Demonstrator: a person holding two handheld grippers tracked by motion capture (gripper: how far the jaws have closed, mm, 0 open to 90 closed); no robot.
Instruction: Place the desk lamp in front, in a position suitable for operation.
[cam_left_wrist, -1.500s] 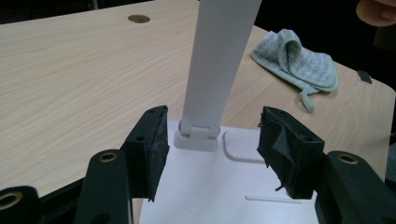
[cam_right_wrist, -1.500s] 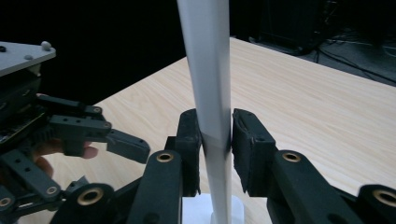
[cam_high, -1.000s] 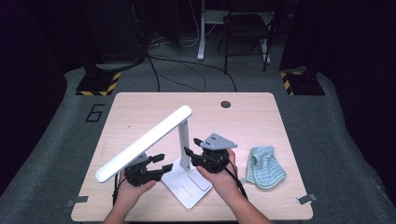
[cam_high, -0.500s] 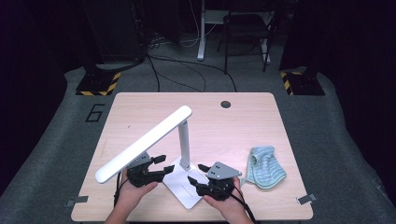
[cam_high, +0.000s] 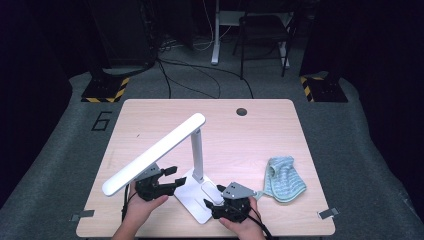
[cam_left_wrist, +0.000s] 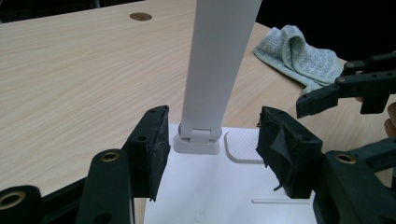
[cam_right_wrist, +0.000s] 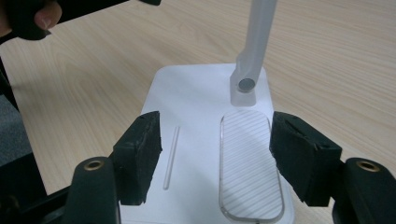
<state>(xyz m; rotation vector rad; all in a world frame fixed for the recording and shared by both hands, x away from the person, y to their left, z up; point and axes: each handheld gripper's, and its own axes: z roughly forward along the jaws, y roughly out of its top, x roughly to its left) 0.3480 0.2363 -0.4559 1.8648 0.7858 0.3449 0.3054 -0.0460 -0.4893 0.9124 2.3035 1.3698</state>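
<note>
At the near edge of the table (cam_high: 150, 120), we are hovering the right gripper (cam_high: 220, 197) over the white lamp base (cam_right_wrist: 196, 93), its jaws having just been opening and now standing apart with nothing between them. Our left gripper (cam_high: 172, 179) is waiting, jaws wide, either side of the upright post (cam_left_wrist: 219, 60) without touching it. Next, we judge, a pad needs pressing down on the base. Beyond, bare wood is giving room; the folded cloth (cam_high: 284, 180) is lying well apart at right.
</note>
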